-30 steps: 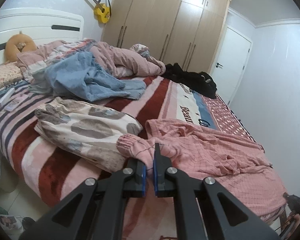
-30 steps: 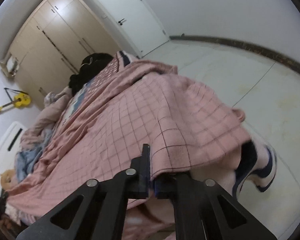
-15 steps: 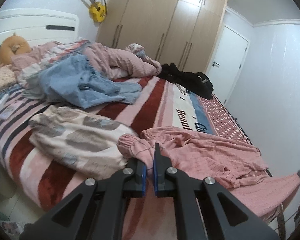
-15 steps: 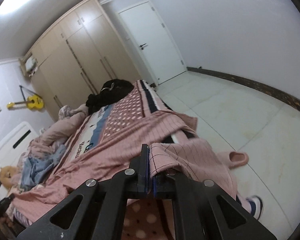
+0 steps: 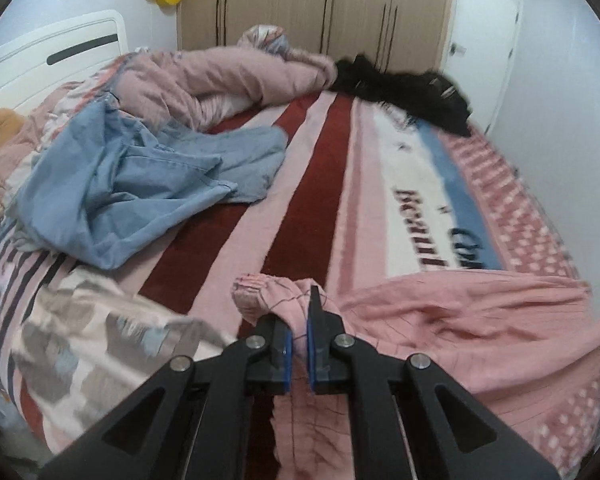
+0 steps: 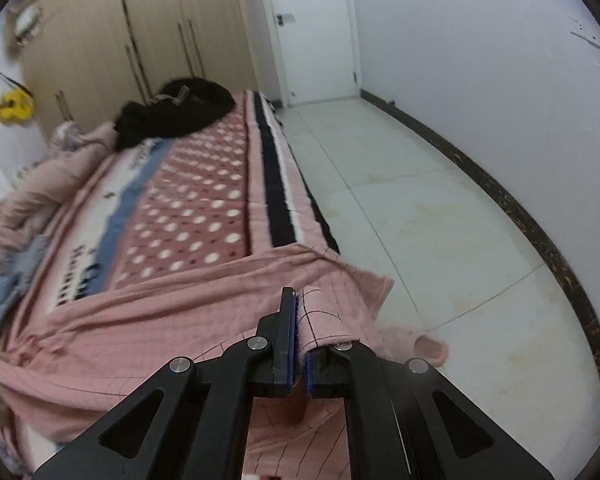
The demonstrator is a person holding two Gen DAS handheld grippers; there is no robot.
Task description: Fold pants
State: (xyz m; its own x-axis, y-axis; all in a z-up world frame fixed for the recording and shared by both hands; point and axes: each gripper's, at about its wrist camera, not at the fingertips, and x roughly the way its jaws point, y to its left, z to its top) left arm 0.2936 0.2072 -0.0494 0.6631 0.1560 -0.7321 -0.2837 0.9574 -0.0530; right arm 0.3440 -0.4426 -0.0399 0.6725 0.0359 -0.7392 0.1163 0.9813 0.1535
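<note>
The pink checked pants (image 5: 460, 312) are stretched across the near edge of the bed (image 5: 320, 184), long axis running between the grippers. The cuffed leg end is clamped in the left gripper (image 5: 298, 336), the opposite end in the right gripper (image 6: 300, 344).

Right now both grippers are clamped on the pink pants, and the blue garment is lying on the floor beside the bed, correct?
One thing is off: the blue garment is not on the floor. The left wrist view shows it lying crumpled on the bed, on top of the striped blanket. The rest holds: the left gripper and the right gripper are both clamped on the pink pants.
</note>
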